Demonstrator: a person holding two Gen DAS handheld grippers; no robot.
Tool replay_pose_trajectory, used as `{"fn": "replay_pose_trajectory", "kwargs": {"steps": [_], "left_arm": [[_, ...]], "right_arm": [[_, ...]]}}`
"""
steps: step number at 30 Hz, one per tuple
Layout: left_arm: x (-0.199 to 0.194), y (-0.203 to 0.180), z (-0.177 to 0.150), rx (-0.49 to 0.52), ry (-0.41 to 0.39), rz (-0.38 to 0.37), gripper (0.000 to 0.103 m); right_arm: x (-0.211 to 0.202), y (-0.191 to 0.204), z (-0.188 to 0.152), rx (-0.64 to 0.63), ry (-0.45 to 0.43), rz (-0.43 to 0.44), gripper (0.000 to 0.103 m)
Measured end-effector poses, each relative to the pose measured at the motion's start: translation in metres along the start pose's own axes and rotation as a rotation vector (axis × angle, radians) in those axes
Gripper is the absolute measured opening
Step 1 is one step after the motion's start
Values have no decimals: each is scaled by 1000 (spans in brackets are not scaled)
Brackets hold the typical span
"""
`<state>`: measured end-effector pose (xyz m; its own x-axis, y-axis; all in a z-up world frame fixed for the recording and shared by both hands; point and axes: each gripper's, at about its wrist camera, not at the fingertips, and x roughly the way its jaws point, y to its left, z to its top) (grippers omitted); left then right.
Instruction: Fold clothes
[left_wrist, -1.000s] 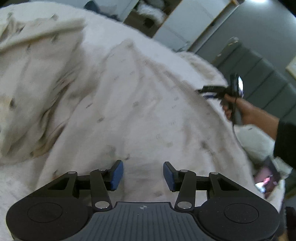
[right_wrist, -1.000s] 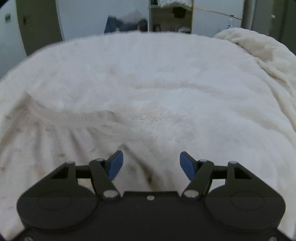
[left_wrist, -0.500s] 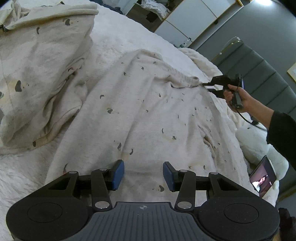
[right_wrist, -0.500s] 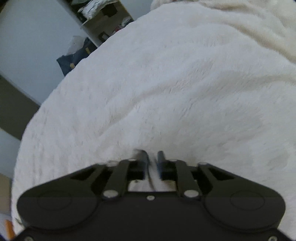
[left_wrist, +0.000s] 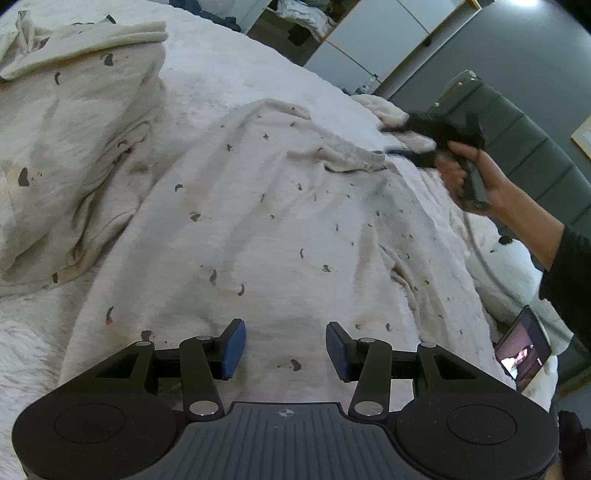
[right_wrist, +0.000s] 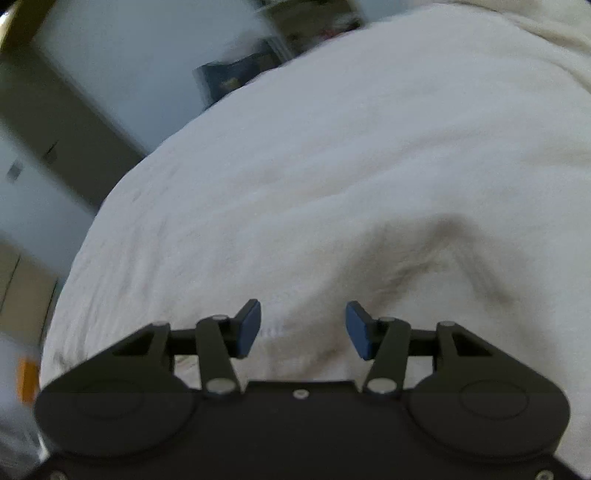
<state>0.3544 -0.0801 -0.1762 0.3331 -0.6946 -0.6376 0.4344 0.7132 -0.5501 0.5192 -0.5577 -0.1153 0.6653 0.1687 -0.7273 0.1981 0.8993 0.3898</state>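
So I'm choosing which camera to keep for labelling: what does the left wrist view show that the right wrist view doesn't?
Only the left wrist view shows the spread speckled garment, a second crumpled garment to its left, the person's right hand holding the right gripper at the garment's far edge, and a lit phone.

Only the right wrist view shows the right gripper's open blue fingers from behind, and a dark blue object beyond the bed.

Both show the fluffy white blanket, with open, empty fingers above it.
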Motion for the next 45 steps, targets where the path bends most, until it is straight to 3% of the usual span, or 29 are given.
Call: {"fn": "replay_pose_trajectory", "kwargs": {"steps": [2,5,7,8,12,13,14,16,18,21,22,23,24,25,28,32,34,36,38,43,45], "left_arm": [[-1,1,1,-4,-3,-5,43],[-3,1,2,5,-12,17,46],[-4,-1,3,23,-18,54,57],[-5,-3,4,35,-19,77,63],[-5,-21,2,135,-14,180,67],[-4,-26,1,158,-6,194,68],[-4,-29,1,171,-2,202,69],[-6,-30,1,175,-1,202,69],[-9,-29,2,167,-11,196,69],[-13,-26,4,155,-23,184,69],[-14,-25,4,151,-26,178,70],[-14,-24,4,150,-26,173,70],[-14,-24,4,150,-24,172,70],[-13,-23,4,148,-24,175,70],[-13,-25,6,147,-32,170,70],[-18,-29,6,157,-42,155,70],[-22,-32,6,169,-53,147,70],[-24,-35,6,174,-63,143,71],[-27,-37,6,173,-80,141,72],[-28,-47,-1,190,-66,109,71],[-30,-55,-8,212,-63,86,71]], "right_arm": [[23,45,-3,-111,46,-19,56],[56,78,-4,13,101,-14,53],[78,101,-6,92,137,-16,52],[89,115,-6,108,150,-49,53],[127,152,-10,45,172,-271,51],[136,159,-12,22,174,-318,42],[143,162,-14,17,163,-366,21],[147,161,-14,78,128,-403,5],[143,170,-10,89,64,-390,1],[134,207,-5,-73,-85,-327,1],[134,225,-7,-170,-124,-300,8],[138,232,-10,-216,-108,-302,32],[143,237,-12,-248,-60,-315,45],[147,242,-14,-274,-18,-326,50],[129,237,-26,-256,-22,-296,55],[71,206,-41,-185,2,-201,56],[26,183,-70,-158,16,-159,57],[-20,162,-100,-146,30,-121,65],[-52,142,-138,-162,46,-126,68],[-139,136,-286,-298,45,-297,68],[-155,140,-325,-300,38,-321,68]]}}
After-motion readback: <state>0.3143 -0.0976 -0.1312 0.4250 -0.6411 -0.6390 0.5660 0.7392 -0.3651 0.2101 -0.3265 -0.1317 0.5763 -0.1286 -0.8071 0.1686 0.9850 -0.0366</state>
